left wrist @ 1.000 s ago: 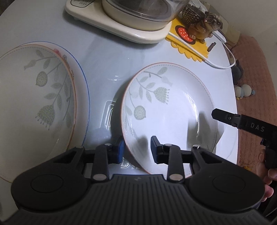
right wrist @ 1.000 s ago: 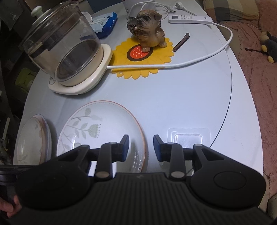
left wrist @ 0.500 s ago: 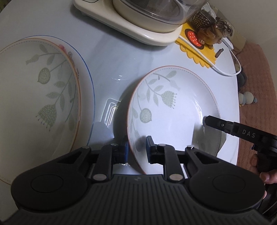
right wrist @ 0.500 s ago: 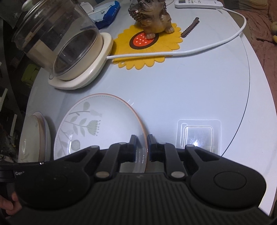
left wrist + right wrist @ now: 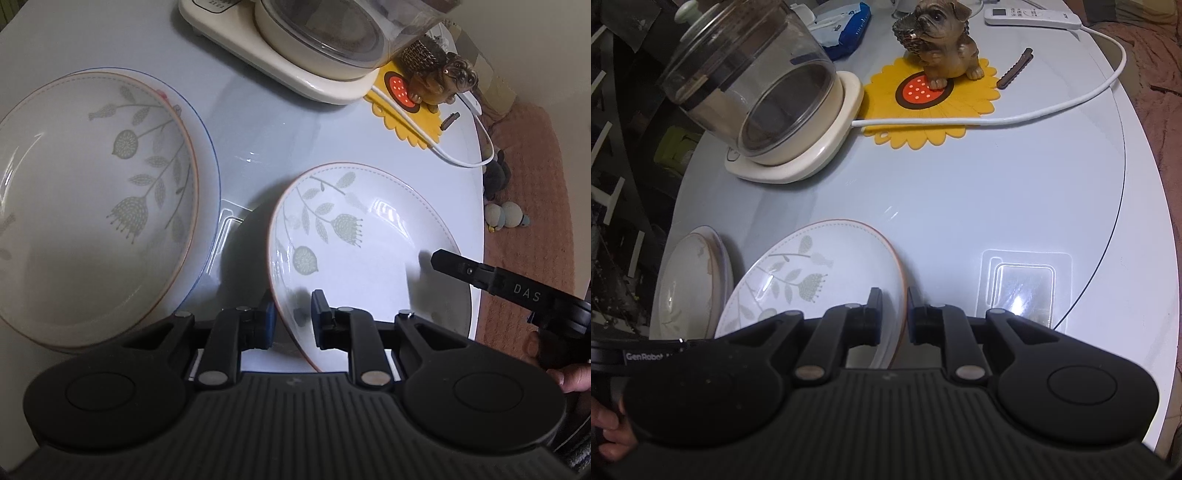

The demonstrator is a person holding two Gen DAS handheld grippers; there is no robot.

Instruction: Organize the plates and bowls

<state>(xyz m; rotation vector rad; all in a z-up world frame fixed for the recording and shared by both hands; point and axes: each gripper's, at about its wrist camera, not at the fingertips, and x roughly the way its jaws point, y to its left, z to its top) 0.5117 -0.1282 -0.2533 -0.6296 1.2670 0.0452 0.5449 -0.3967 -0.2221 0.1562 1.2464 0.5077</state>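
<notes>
Left wrist view: I see my left gripper clamped on the near-left rim of the floral plate, which tilts above the pale table.
Stack: two plates lie nested at left, apart from the held one.
Right wrist view: my right gripper pinches the same plate's right rim.
Background: the glass kettle and dog figurine stand beyond.
</notes>
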